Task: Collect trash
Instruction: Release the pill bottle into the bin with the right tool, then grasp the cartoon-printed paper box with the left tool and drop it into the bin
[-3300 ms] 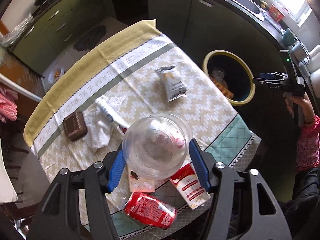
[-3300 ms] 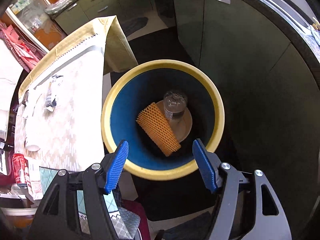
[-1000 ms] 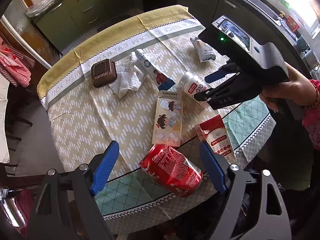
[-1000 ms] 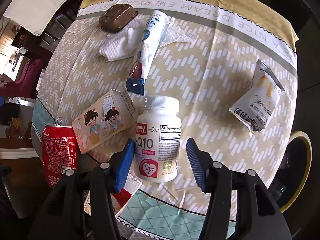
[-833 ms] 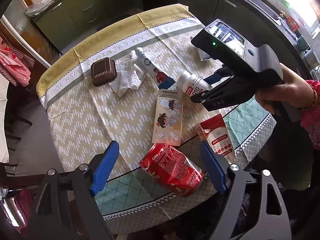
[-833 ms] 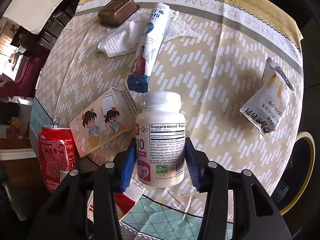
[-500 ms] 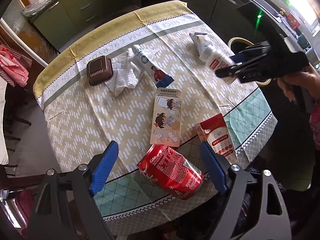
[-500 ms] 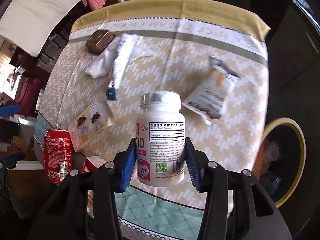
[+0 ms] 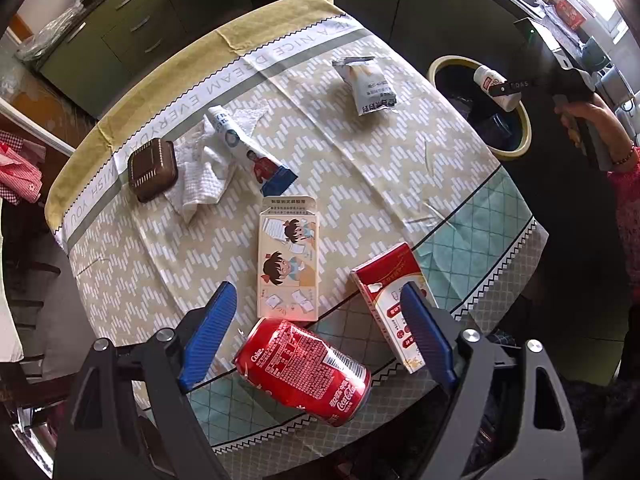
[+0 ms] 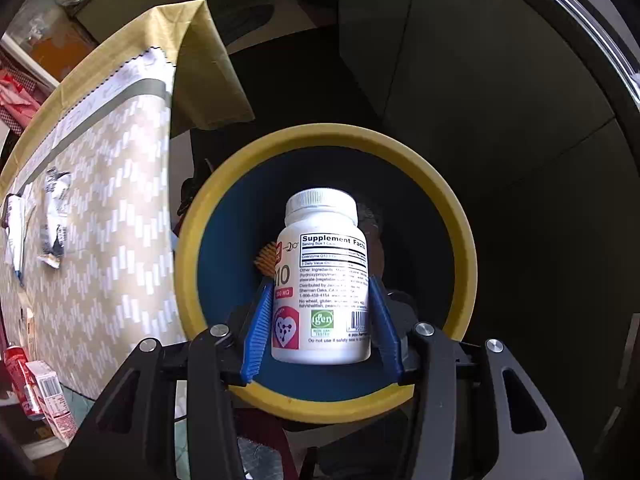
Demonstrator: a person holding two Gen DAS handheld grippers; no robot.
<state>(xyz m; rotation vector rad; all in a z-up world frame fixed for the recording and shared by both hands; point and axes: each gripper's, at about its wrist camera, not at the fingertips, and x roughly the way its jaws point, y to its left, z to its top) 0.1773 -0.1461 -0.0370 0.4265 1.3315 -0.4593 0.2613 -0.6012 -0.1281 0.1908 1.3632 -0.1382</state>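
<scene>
My right gripper (image 10: 322,320) is shut on a white supplement bottle (image 10: 322,280) and holds it over the mouth of the yellow-rimmed blue bin (image 10: 460,232); both also show in the left wrist view, bottle (image 9: 494,86) above bin (image 9: 516,152). An orange mesh piece (image 10: 266,260) lies inside the bin. My left gripper (image 9: 320,332) is open and empty, hovering above a red cola can (image 9: 304,366) lying on the table near the front edge.
On the tablecloth (image 9: 360,168) lie a cartoon carton (image 9: 288,264), a red-white box (image 9: 394,304), a grey snack packet (image 9: 366,84), a tube (image 9: 250,152) on white tissue (image 9: 196,176), and a brown box (image 9: 152,170). Dark cabinets (image 10: 480,80) stand behind the bin.
My right gripper closed on the supplement bottle, lifted it off the table and carried it right, over the bin. My left gripper stayed above the can.
</scene>
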